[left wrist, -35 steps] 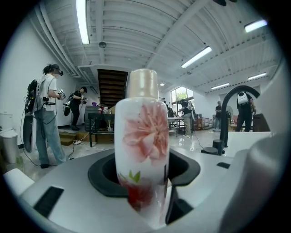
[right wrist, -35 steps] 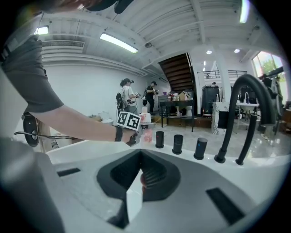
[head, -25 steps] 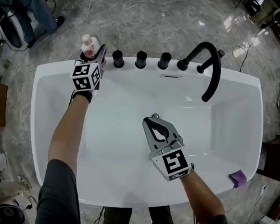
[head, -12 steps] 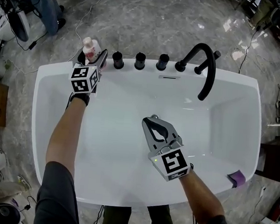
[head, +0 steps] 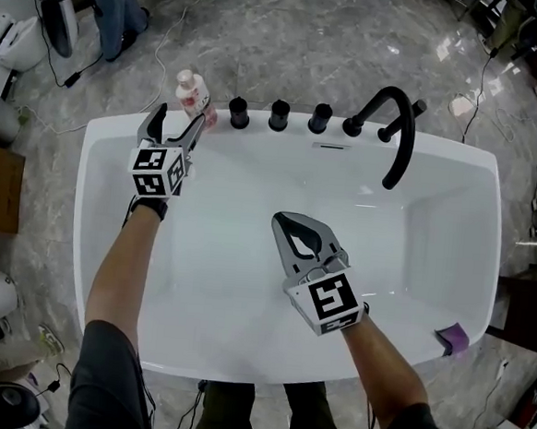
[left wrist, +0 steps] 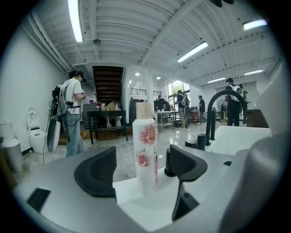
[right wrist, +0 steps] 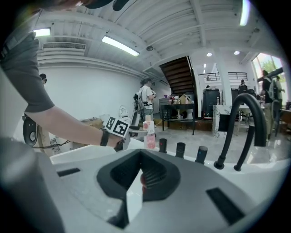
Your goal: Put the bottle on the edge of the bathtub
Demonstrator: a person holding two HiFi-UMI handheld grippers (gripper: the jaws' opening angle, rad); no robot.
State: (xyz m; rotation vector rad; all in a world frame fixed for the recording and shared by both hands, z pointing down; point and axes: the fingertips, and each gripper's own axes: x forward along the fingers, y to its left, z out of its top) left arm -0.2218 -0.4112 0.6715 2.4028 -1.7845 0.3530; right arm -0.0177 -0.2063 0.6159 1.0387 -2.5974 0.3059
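Observation:
A white bottle [head: 193,96] with pink flowers and a beige cap stands upright on the far rim of the white bathtub [head: 441,145], left of the black knobs. My left gripper [head: 177,124] sits just in front of it, its jaws opening. In the left gripper view the bottle [left wrist: 145,152] stands free between the two pads [left wrist: 97,172], with a gap on each side. My right gripper [head: 296,226] hovers over the middle of the tub, shut and holding nothing. The right gripper view shows the bottle [right wrist: 149,131] far off beside the left gripper [right wrist: 134,132].
Three black knobs [head: 278,115] and a tall curved black faucet [head: 400,127] line the far rim. A purple object [head: 455,339] lies on the near right rim. Cables, a toilet and people [left wrist: 72,113] are on the marble floor beyond the tub.
The left gripper's jaws have spread apart off the bottle and drawn back a little toward me. The bottle stays upright on the rim. The right gripper has barely moved.

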